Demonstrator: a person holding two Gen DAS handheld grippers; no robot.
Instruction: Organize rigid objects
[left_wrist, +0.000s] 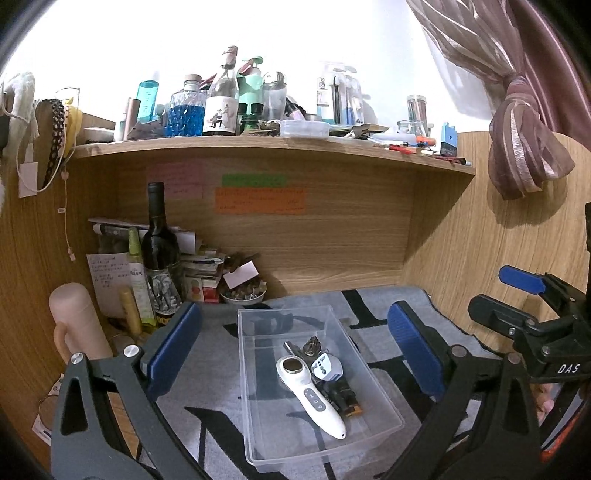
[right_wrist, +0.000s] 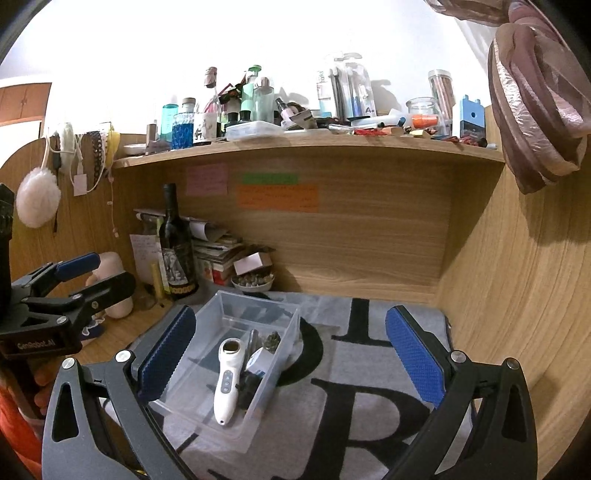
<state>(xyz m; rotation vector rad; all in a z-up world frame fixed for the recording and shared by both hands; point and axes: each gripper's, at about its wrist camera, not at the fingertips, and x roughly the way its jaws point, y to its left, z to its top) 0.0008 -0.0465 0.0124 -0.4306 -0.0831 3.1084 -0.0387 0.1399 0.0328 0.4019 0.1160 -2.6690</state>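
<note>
White massager (left_wrist: 312, 395) lengthwise in bin (left_wrist: 258, 443)

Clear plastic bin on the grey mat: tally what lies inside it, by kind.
Inside the clear plastic bin:
White handheld wand-shaped device with buttons: 1
White travel plug adapter: 1
Small black block-shaped gadget: 1
Small dark metal ornament: 1
Flat silvery metal piece, partly hidden: 1
Total: 5 that can be told apart.

We see the box (left_wrist: 258, 373) on the mat (left_wrist: 399, 325), near the mat's back edge, with the massager (left_wrist: 314, 397), plug (left_wrist: 325, 367) and keys (left_wrist: 295, 349) in it. The wine bottle (left_wrist: 158, 236) stands in the desk's back-left corner.
</note>
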